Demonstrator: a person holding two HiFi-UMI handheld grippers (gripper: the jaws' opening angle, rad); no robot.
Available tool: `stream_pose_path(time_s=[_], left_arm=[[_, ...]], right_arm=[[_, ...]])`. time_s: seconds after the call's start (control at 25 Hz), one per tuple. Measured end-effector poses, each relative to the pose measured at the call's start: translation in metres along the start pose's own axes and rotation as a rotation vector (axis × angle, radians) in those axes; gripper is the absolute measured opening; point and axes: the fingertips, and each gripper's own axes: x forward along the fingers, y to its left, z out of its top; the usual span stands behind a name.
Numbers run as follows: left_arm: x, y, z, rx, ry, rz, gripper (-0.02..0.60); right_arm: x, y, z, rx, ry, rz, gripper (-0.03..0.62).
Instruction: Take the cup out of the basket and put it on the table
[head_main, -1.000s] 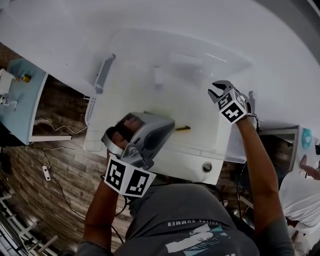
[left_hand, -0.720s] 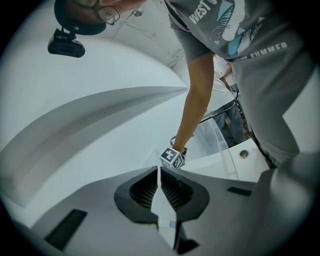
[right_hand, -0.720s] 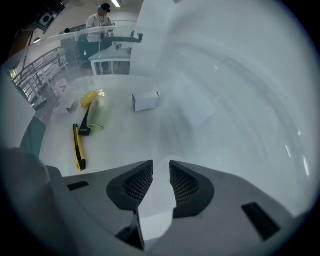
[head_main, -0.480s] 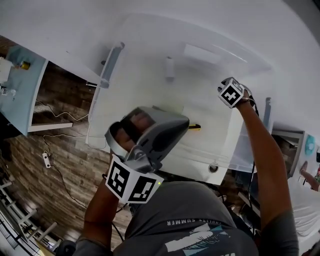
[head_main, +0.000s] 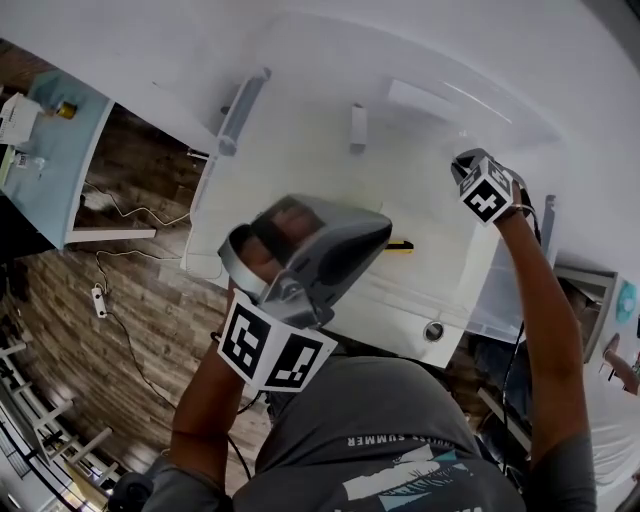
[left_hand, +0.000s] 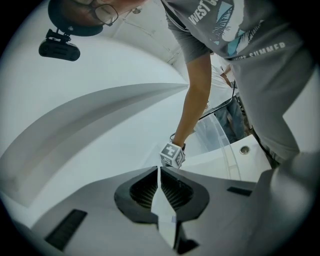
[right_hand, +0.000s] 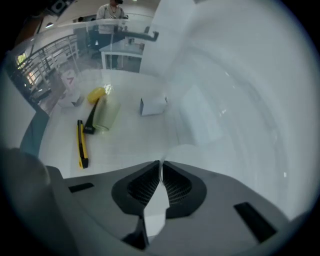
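Note:
My right gripper (head_main: 463, 166) reaches to the table's right side, beside a clear plastic basket (head_main: 503, 292). In the right gripper view its jaws (right_hand: 160, 164) are closing and stand almost together. They pinch a thin pale edge, the rim of a whitish, see-through cup (right_hand: 189, 149) that barely stands out from the white around it. My left gripper (head_main: 380, 236) is held high, close to the head camera. Its jaws (left_hand: 159, 170) are shut with nothing between them, and they point towards the right gripper's marker cube (left_hand: 172, 155).
On the white table (head_main: 300, 180) lie a yellow utility knife (right_hand: 81, 143), a black tool with a yellow end (right_hand: 93, 111), a pale yellow-green roll (right_hand: 106, 115) and a small white box (right_hand: 153, 105). A grey bar (head_main: 243, 110) sits at the table's left edge. A railing and a person (right_hand: 111, 11) are far behind.
The head view has shifted, so the table sits further right and up. My left gripper has come up closer to the camera. The right gripper stays at the table's right side.

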Motion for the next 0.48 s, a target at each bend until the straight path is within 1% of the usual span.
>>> stream_pose_path(time_s=[0.12,0.24,0.36,0.48], left_arm=[[-0.002,-0.007,0.003,0.002,0.015,0.009,0.01],[-0.003,-0.017,0.011,0.013,0.024,0.01,0.011],[-0.004,-0.027,0.021,0.028,0.031,0.012,0.011],[-0.006,-0.038,0.03,0.039,0.034,0.014,0.011]], right_arm=[[-0.06,0.008,0.034,-0.042,-0.131,-0.069,0.031],[-0.124,0.022,0.06,-0.064,-0.259,-0.123,0.031],[-0.183,0.045,0.076,-0.092,-0.365,-0.164,0.031],[-0.23,0.071,0.083,-0.119,-0.444,-0.193,0.031]])
